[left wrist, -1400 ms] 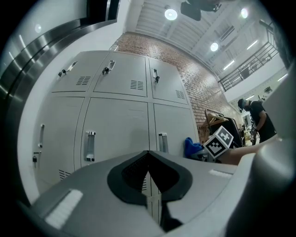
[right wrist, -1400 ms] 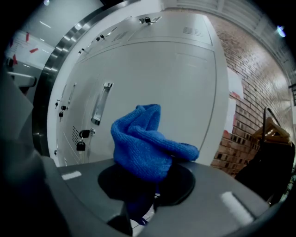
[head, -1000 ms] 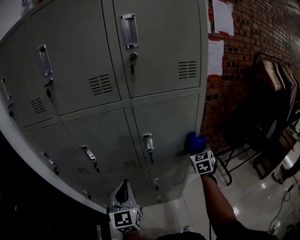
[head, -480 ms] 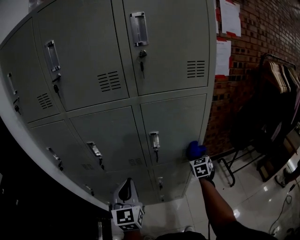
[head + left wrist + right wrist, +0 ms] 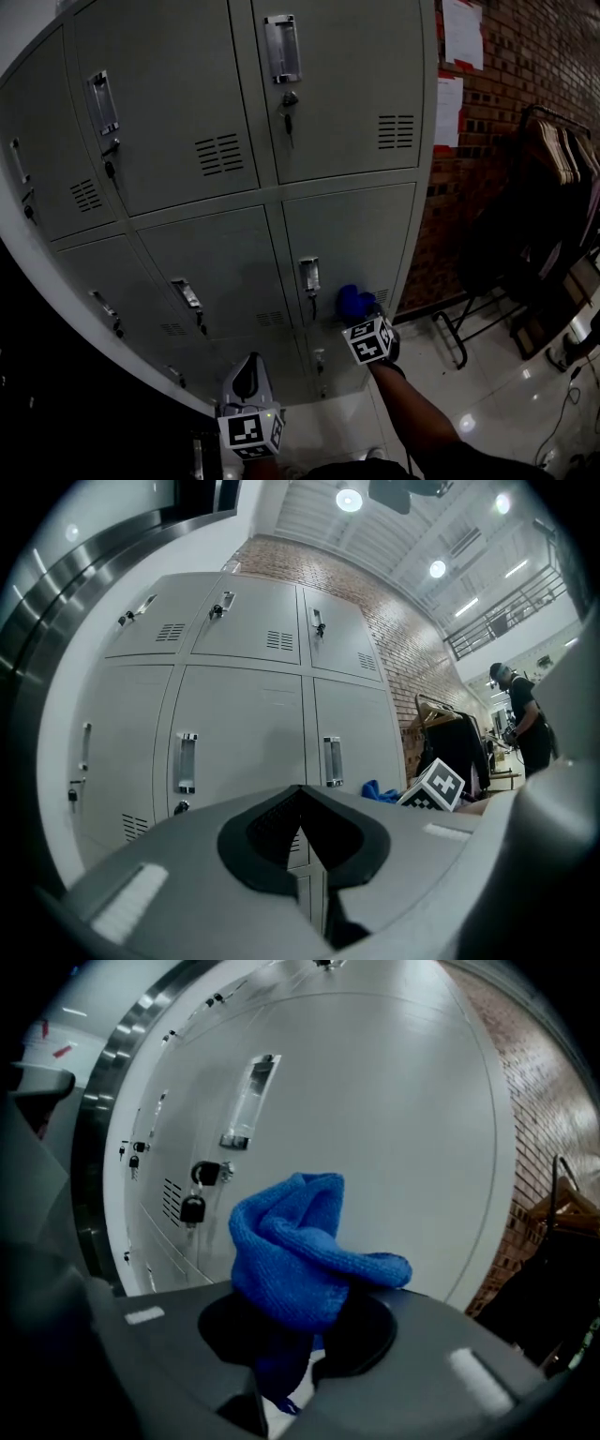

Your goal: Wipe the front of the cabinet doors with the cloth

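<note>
The grey locker cabinet (image 5: 234,141) fills the head view, with several doors in rows. My right gripper (image 5: 361,317) is shut on a bunched blue cloth (image 5: 352,300), which is held against the lower right door (image 5: 361,230), just right of its metal handle (image 5: 309,275). In the right gripper view the cloth (image 5: 300,1251) bulges out above the jaws, with the handle (image 5: 251,1101) and a padlock (image 5: 192,1209) to its left. My left gripper (image 5: 247,372) hangs low in front of the bottom doors, shut and holding nothing; its tips (image 5: 302,808) meet in the left gripper view.
A brick wall (image 5: 511,112) with pinned papers (image 5: 464,33) stands right of the cabinet. A dark clothes rack with hangers (image 5: 553,178) is at the far right over glossy floor tiles (image 5: 487,394). A person (image 5: 523,726) stands far off.
My right gripper has carried the cloth down and to the left across the lower right door, from near its right edge to beside the handle. The left gripper has barely moved.
</note>
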Demonstrator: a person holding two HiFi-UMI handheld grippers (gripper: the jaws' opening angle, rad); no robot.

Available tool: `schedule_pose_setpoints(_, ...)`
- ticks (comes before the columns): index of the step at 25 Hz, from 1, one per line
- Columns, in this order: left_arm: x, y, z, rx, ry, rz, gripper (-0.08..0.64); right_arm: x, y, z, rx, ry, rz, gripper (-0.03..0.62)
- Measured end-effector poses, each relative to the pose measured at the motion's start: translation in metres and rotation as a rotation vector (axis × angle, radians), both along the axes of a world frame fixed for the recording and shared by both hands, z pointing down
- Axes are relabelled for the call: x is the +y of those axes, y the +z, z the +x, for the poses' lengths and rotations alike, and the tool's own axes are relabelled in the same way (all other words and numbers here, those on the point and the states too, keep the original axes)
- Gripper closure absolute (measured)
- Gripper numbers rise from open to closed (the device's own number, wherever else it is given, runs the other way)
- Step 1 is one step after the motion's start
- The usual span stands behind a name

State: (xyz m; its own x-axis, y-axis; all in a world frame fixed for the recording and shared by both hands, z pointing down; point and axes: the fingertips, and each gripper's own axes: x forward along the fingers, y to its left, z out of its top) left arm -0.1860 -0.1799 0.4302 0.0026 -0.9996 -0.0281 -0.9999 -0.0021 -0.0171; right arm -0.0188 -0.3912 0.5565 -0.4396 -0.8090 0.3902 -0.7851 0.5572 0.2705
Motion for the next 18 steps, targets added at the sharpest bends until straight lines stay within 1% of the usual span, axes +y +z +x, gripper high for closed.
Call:
schedule_pose_setpoints(2,0.001,0.003,-0.005,-0.001,-0.002,-0.001,0.543,0.006,0.0,-0.021,-0.011,-0.035,-0.002,0.495)
schedule_pose_setpoints(6,0.006,-0.001,-0.014,0.0,-0.014,-0.01,0.543,0.018,0.0,-0.053,0.002,-0.101,0.002,0.497)
schedule_pose_setpoints(11,0.01,0.001,-0.025,-0.005,-0.03,-0.015,0.543,0.029,-0.001,-0.085,0.016,-0.172,0.001,0.499)
schedule_pose_setpoints(15,0.009,0.003,-0.028,-0.006,-0.032,-0.015,0.543,0.03,-0.001,-0.089,0.006,-0.193,-0.006,0.497)
schedule_pose_setpoints(18,0.008,0.003,-0.026,-0.004,-0.028,-0.016,0.543,0.041,-0.009,-0.079,-0.044,-0.188,-0.03,0.497)
